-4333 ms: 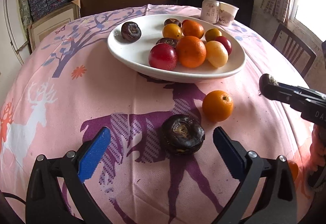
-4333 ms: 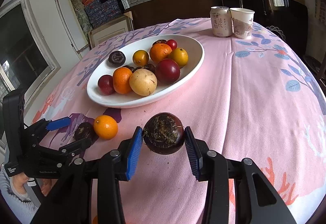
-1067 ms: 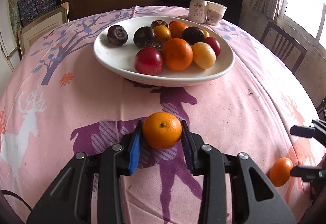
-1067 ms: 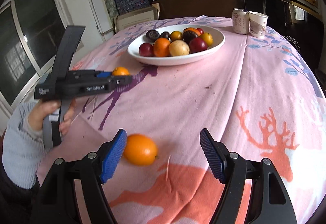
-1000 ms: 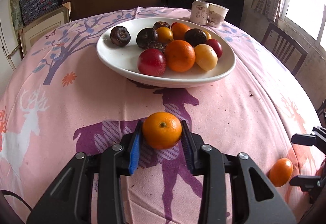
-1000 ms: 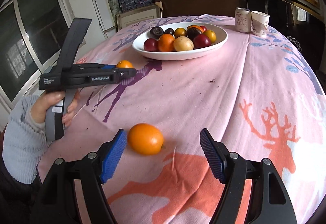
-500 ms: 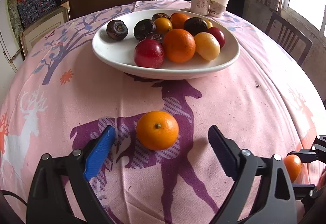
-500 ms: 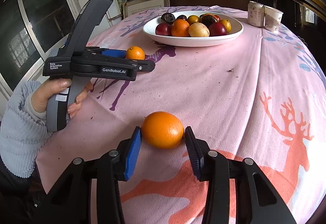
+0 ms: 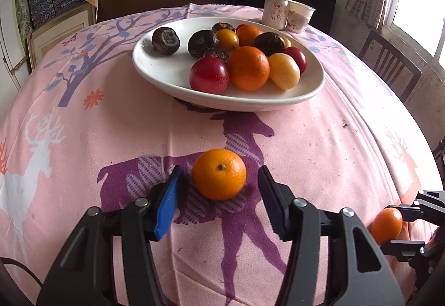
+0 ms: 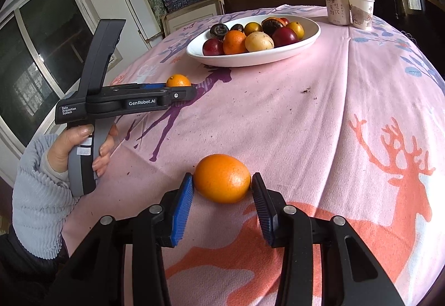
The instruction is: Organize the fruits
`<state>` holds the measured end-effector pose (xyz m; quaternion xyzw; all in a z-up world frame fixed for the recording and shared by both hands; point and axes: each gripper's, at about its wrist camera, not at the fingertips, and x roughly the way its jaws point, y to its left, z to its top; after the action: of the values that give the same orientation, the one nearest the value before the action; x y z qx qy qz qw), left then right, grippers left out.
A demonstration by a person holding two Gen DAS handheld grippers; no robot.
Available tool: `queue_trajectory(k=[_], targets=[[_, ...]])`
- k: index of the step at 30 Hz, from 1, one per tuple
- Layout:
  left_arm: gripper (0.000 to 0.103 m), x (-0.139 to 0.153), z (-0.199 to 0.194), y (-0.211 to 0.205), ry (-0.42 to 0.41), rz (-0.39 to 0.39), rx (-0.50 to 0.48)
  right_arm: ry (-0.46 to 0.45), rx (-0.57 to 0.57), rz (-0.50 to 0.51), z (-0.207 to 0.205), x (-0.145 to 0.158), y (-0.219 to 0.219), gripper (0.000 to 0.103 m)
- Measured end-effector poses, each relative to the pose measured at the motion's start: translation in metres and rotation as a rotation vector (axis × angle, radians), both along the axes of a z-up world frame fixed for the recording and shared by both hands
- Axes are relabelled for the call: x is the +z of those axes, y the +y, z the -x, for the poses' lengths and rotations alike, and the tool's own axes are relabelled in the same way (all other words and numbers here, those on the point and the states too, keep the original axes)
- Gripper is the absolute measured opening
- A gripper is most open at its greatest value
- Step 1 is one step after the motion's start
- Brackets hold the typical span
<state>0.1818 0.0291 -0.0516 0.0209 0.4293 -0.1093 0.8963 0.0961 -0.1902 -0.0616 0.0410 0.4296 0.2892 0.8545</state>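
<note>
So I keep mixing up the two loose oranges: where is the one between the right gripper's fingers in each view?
Left wrist: orange at the far right edge, low, between the right gripper's fingers.
Right wrist: bottom centre, pads pressing on both its sides.
Shared landmark: white fruit bowl.

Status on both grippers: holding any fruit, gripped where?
Right gripper clamps the larger oval orange by its two ends. Left gripper is closing around the small round tangerine, pads not yet touching.

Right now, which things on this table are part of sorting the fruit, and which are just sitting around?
Part of the job:
small orange
larger orange
white bowl
left gripper, closing
right gripper

Lying about:
can
paper cup
</note>
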Motion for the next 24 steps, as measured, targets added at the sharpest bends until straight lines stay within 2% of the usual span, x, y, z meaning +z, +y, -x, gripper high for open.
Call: queue_trajectory(k=[2,7,11,13,14,18,20,22,24], targets=[[0.036,0.000,0.002,0.000,0.002,0.008,-0.005,0.000,-0.005,-0.004,0.000,0.000,-0.001,0.043],[0.036,0.009,0.012,0.000,-0.038,0.026,-0.013,0.000,-0.031,-0.022,-0.002,0.000,-0.006,0.043],[0.035,0.030,0.015,0.006,-0.091,0.069,-0.016,0.009,-0.076,-0.068,-0.008,0.006,-0.017,0.043],[0.035,0.043,0.006,0.008,-0.115,0.068,-0.009,-0.012,-0.100,-0.056,-0.020,0.019,-0.020,0.042],[0.035,0.049,0.000,0.009,-0.129,0.064,-0.002,-0.038,-0.111,-0.052,-0.027,0.029,-0.020,0.034],[0.035,0.063,-0.040,0.015,-0.137,0.071,0.030,-0.125,-0.145,-0.060,-0.072,0.071,-0.011,0.033],[0.035,0.061,-0.062,0.018,-0.126,0.068,0.058,-0.150,-0.157,-0.037,-0.101,0.080,-0.001,0.032],[0.035,0.055,-0.074,0.023,-0.120,0.095,0.074,-0.129,-0.136,-0.055,-0.119,0.077,0.004,0.032],[0.035,0.048,-0.074,0.027,-0.105,0.118,0.057,-0.100,-0.093,-0.073,-0.109,0.069,0.001,0.044]])
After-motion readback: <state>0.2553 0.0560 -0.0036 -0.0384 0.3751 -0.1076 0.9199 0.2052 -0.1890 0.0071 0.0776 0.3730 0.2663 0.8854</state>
